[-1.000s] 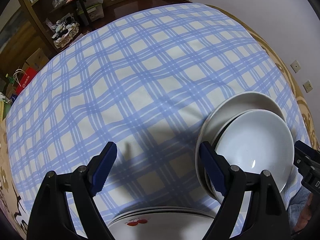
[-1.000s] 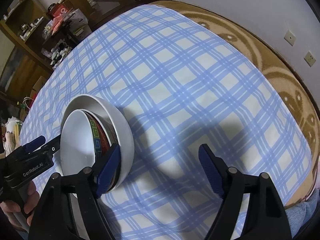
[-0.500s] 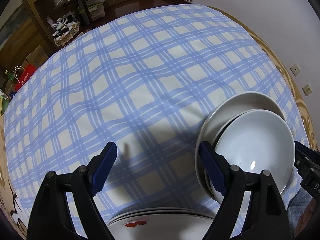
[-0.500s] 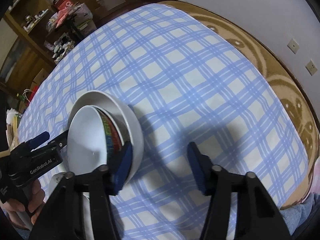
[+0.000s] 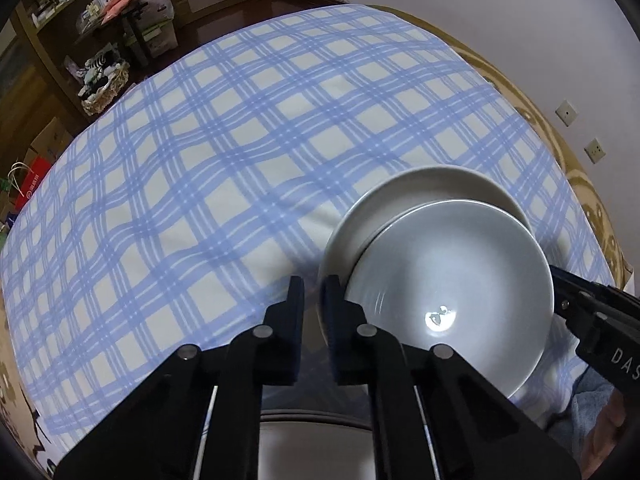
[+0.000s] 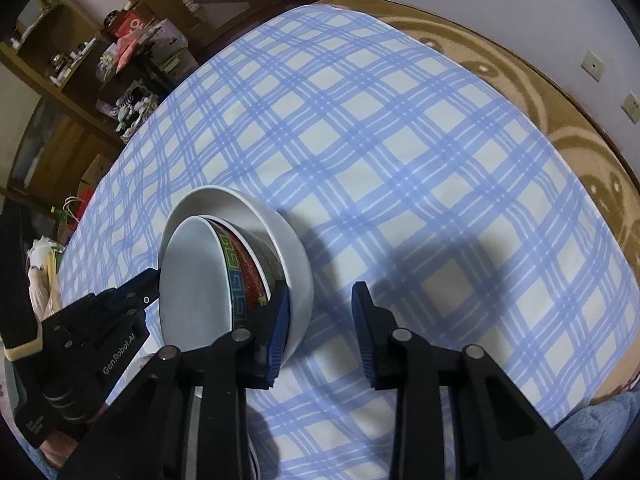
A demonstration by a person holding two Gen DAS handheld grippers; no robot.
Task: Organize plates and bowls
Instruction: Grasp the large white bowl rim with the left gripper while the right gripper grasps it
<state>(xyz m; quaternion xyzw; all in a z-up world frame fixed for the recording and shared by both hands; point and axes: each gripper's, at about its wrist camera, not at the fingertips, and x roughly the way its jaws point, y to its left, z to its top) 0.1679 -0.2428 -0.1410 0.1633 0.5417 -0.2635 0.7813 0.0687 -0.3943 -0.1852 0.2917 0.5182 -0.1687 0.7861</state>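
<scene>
round table with checked cloth (image 5: 224, 184), mostly bare. near its front edge, stack of nested bowls (image 6: 224, 272): large white bowl (image 5: 416, 196) outermost, patterned bowl (image 6: 248, 276) inside, white bowl (image 5: 452, 284) innermost; nesting judged done, placing left. left gripper (image 5: 313, 292) pinched shut on large bowl's rim. right gripper (image 6: 320, 320) narrowing, one finger inside the far rim, pads not yet pressing. plates (image 5: 312, 440) below, mostly hidden behind the fingers; count unclear.
</scene>
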